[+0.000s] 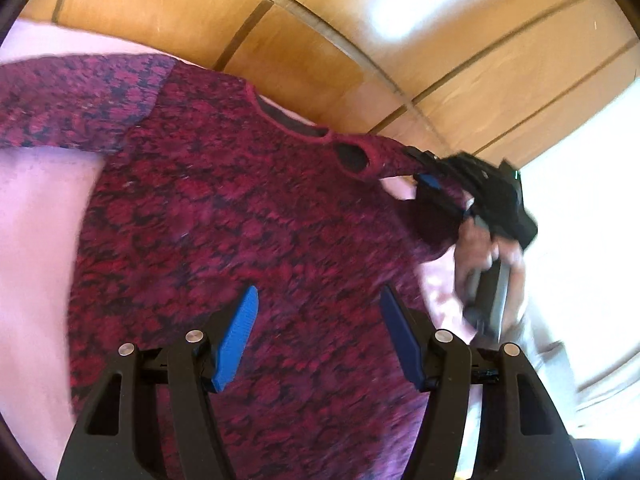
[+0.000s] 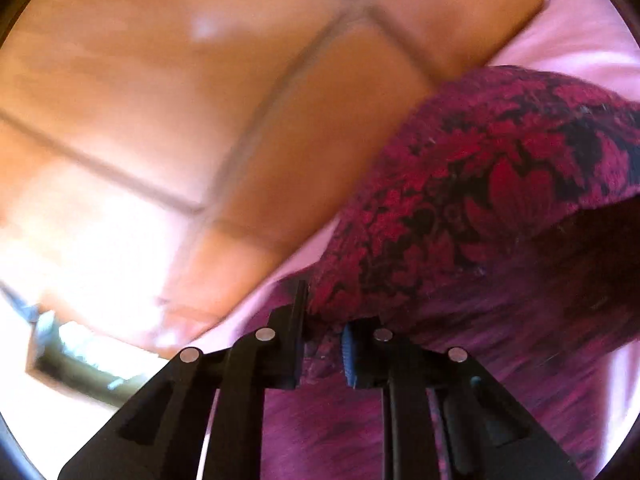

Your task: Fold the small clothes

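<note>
Gripping the red-and-black knit sweater (image 1: 248, 216) at its shoulder, just beside the neckline, the right gripper (image 2: 324, 344) is holding a fold of fabric between nearly closed fingers and lifting that corner clear of the surface. The left gripper (image 1: 316, 332) is hovering over the sweater's body with its fingers spread wide and holding nothing. The garment is lying mostly flat, front up, one sleeve (image 1: 76, 100) extending toward the far left.

Risk assessment: the pinch is taking only a small bite of thick knit, so the fabric is likely to be slipping out under a fast pull. With nothing pinning the body, the whole sweater may be dragging along instead of creasing, producing a skewed fold. Both views are showing motion blur.

A pale pink sheet (image 1: 36, 208), apparently on a bed, is carrying the garment. Beyond it, a glossy wooden panelled wall or wardrobe (image 1: 360, 32) is catching bright light.
</note>
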`<state>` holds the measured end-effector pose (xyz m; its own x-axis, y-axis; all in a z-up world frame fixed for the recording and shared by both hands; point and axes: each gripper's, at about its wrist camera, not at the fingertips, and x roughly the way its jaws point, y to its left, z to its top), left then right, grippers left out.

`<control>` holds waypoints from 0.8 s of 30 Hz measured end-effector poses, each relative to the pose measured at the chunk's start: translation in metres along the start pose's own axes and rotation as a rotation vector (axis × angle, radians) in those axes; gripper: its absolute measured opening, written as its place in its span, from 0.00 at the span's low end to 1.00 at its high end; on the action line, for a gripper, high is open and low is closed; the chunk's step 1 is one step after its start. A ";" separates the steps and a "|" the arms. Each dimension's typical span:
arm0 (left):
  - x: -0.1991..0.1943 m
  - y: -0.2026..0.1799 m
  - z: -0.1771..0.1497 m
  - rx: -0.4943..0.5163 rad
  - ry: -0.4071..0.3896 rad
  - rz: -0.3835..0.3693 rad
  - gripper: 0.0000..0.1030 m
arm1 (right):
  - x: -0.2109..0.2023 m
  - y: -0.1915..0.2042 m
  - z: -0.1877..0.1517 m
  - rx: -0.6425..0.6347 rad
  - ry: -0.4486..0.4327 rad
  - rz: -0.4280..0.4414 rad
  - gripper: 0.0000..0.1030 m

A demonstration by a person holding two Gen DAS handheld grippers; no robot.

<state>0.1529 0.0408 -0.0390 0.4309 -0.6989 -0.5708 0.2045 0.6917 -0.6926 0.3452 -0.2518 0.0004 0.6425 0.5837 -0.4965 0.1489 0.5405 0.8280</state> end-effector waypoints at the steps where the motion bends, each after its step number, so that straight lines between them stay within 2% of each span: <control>1: 0.002 0.001 0.005 -0.028 -0.003 -0.036 0.62 | 0.000 0.004 -0.004 0.003 0.013 0.039 0.14; 3: 0.004 0.000 0.016 -0.068 -0.027 -0.084 0.77 | 0.004 0.011 -0.017 0.011 0.055 0.125 0.14; 4: 0.004 0.000 0.020 -0.081 -0.039 -0.094 0.80 | 0.007 0.012 -0.023 0.027 0.078 0.161 0.14; 9: 0.016 -0.002 0.050 -0.146 -0.065 -0.152 0.85 | 0.026 0.013 -0.050 0.062 0.146 0.233 0.14; 12: 0.029 0.011 0.064 -0.247 -0.058 -0.176 0.87 | 0.039 0.014 -0.061 0.076 0.162 0.266 0.14; 16: 0.041 0.031 0.076 -0.384 -0.072 -0.237 0.86 | 0.048 0.012 -0.070 0.067 0.181 0.265 0.14; 17: 0.043 0.033 0.078 -0.394 -0.076 -0.233 0.69 | 0.051 0.013 -0.068 0.057 0.186 0.255 0.13; 18: 0.044 0.034 0.081 -0.393 -0.077 -0.220 0.45 | 0.056 0.014 -0.070 0.045 0.192 0.246 0.13; 21: 0.048 0.035 0.091 -0.349 -0.065 -0.107 0.02 | 0.060 0.016 -0.070 0.020 0.176 0.225 0.18; 23: 0.044 0.034 0.096 -0.324 -0.079 -0.044 0.02 | 0.058 0.012 -0.073 0.022 0.174 0.202 0.53; 24: 0.041 0.033 0.100 -0.303 -0.088 -0.009 0.02 | 0.051 0.006 -0.079 0.015 0.174 0.181 0.62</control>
<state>0.2652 0.0527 -0.0411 0.5078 -0.6769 -0.5329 -0.0567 0.5910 -0.8047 0.3190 -0.1707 -0.0401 0.5210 0.7664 -0.3758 0.0551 0.4091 0.9108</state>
